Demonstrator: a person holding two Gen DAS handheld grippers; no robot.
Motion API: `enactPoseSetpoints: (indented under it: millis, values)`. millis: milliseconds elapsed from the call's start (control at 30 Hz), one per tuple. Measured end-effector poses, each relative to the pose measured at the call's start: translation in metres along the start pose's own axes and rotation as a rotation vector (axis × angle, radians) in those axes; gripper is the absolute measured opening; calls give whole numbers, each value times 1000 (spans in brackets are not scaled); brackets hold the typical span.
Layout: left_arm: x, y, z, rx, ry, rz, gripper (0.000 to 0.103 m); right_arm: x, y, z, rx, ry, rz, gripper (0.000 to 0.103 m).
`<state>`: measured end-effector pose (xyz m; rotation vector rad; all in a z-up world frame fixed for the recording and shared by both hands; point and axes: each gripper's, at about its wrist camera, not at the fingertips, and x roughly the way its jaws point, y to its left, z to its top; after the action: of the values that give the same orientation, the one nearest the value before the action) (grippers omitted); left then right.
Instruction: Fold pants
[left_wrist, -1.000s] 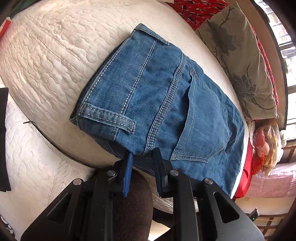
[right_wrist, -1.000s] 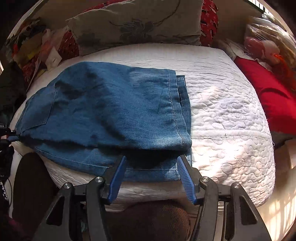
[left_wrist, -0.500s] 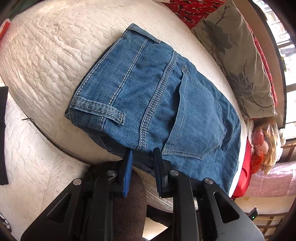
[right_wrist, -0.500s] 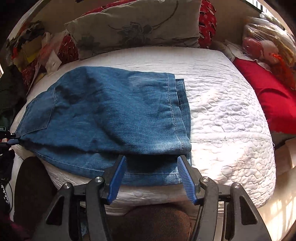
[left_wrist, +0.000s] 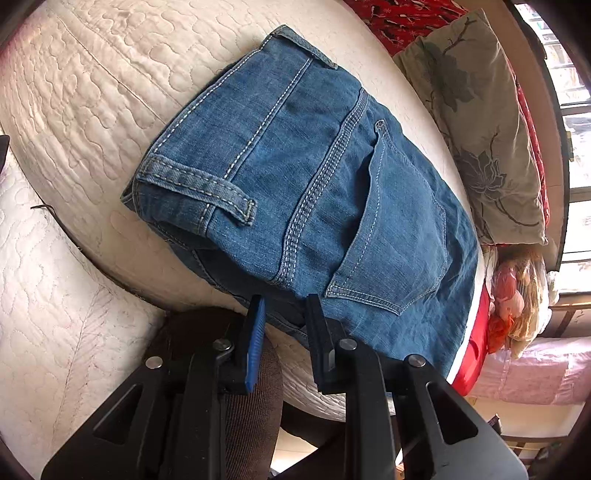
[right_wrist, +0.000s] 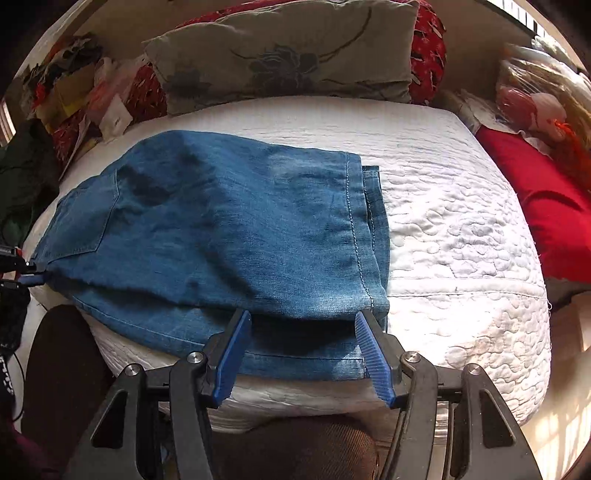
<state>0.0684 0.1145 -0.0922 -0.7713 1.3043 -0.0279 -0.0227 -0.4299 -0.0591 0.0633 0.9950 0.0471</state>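
left tool (left_wrist: 283, 314): jaws narrow, pinching the jeans' (left_wrist: 303, 184) near edge (by the pocket) | right tool (right_wrist: 301, 332): spread wide, straddling the hem, not gripping | jeans: folded on the bed (right_wrist: 461, 229)

No legible text, labels, brands, numbers or signs in either wrist view.

The jeans (left_wrist: 303, 192) show only stitched seams and a plain back pocket, with no maker's patch or tag visible; the grey pillow (right_wrist: 288, 55) bears a printed flower motif and the red fabric (left_wrist: 410, 14) behind it a small white pattern, neither forming letters. At the far left edge of the right wrist view, white marks on a dark strap (right_wrist: 6, 376) may be lettering, but they are too small and too cropped to read. The heap of coloured paper and cloth (right_wrist: 74, 88) beside the pillow likewise yields nothing readable.
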Motion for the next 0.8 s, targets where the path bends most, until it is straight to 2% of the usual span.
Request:
enactPoseSetpoints:
  millis: [67, 167, 233, 400, 500, 567, 633, 800]
  values:
    - [-1, 0, -2, -6, -6, -8, 19, 2, -8, -2, 85, 20, 100, 61]
    - [0, -1, -2, -7, -7, -12, 19, 8, -36, -6, 351, 22, 293, 61]
    - [1, -2, 0, -5, -6, -9, 19, 16, -52, -10, 520, 11, 391, 62]
    - [5, 2, 9, -63, 3, -54, 19, 44, -74, -23, 850, 7, 559, 64]
    - [7, 5, 13, -92, 16, -69, 19, 52, -76, -27, 932, 6, 582, 64]
    - [6, 5, 14, -91, 19, -71, 19, 49, -74, -27, 907, 25, 548, 64]
    - [3, 4, 13, -69, 12, -63, 19, 37, -69, -23, 801, 26, 464, 64]
    - [7, 2, 12, -44, 7, -25, 19, -4, -33, 0, 239, -33, 145, 66]
